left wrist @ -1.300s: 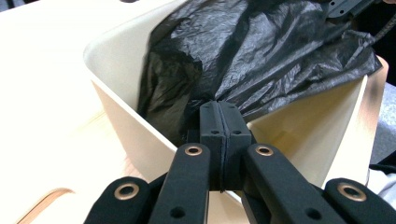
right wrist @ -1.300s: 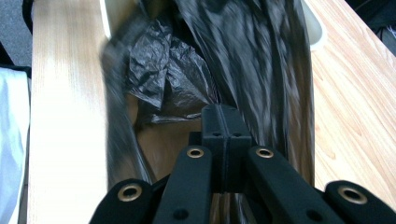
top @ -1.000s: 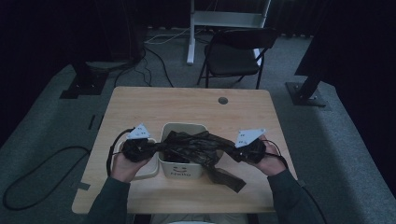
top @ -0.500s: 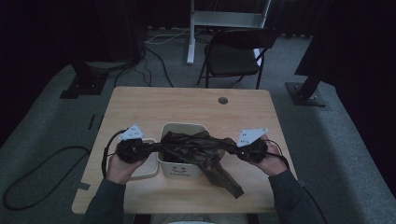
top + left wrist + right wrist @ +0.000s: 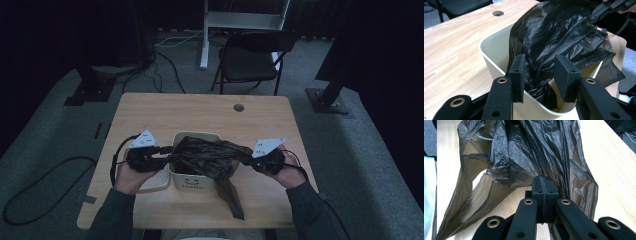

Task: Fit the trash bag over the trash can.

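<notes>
Now left claw (image 5: pixel 537 75) parted over bin (image 5: pixel 496 53); right claw (image 5: pixel 544 191) pinching bag (image 5: pixel 524 150).

The only marking is a small dark print on the front wall of the cream bin (image 5: pixel 192 186), on the side facing the person, below the black plastic bag (image 5: pixel 210 157) draped over its rim. From the high view it looks like a curved line above a short word, too small and blurred to read. No other text can be made out.
</notes>
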